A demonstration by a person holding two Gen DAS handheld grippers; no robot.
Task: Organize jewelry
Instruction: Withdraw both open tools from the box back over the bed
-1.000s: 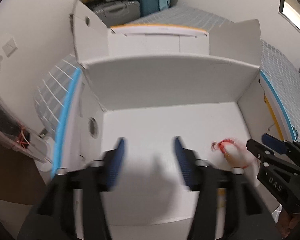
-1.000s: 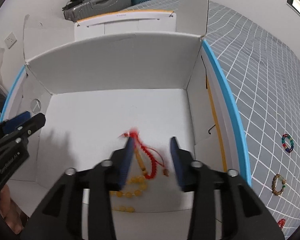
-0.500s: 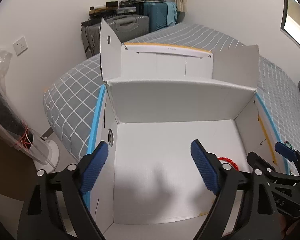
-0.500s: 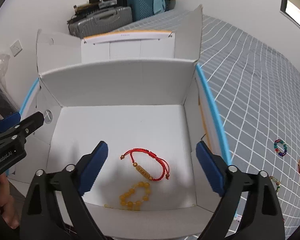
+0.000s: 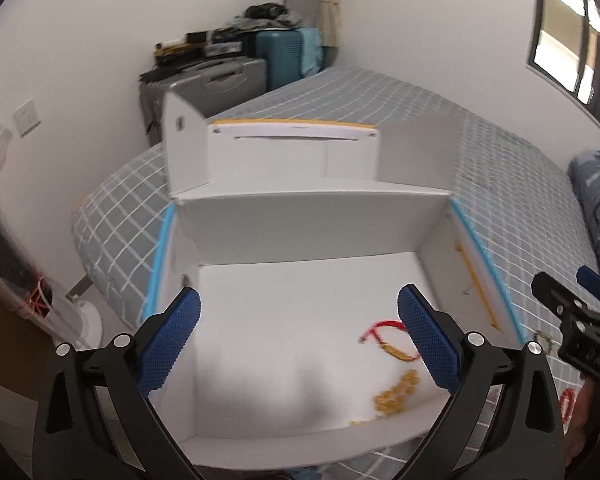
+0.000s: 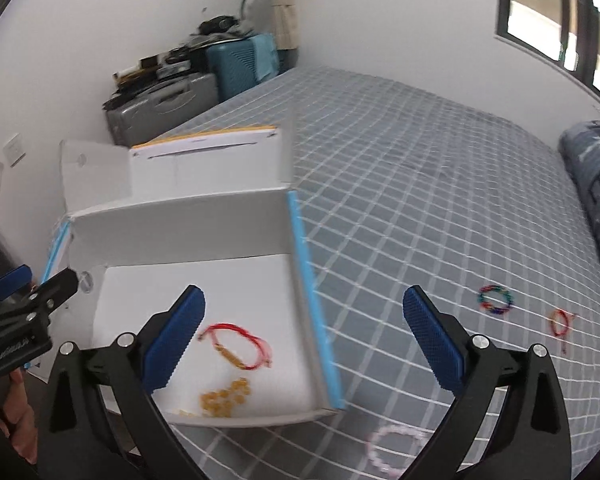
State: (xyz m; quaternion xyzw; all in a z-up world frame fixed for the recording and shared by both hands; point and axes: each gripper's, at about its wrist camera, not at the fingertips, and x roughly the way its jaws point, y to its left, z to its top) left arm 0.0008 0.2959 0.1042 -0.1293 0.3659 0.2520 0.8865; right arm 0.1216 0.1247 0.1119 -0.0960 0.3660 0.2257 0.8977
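A: Any lettering to read?

B: On the right gripper [image 5: 566, 285], its jaws opening with nothing between them, the black body reads "DAS".

A: And the left gripper [image 6: 44, 280]?

B: Its jaws are opening too, and they're empty. There's a white word on its side, too blurred to read, though it seems to end in "AI".

A: Anywhere else?

B: The blue bedding [image 5: 598, 200] bears big pale letters. An "E" is clear; the rest is not.
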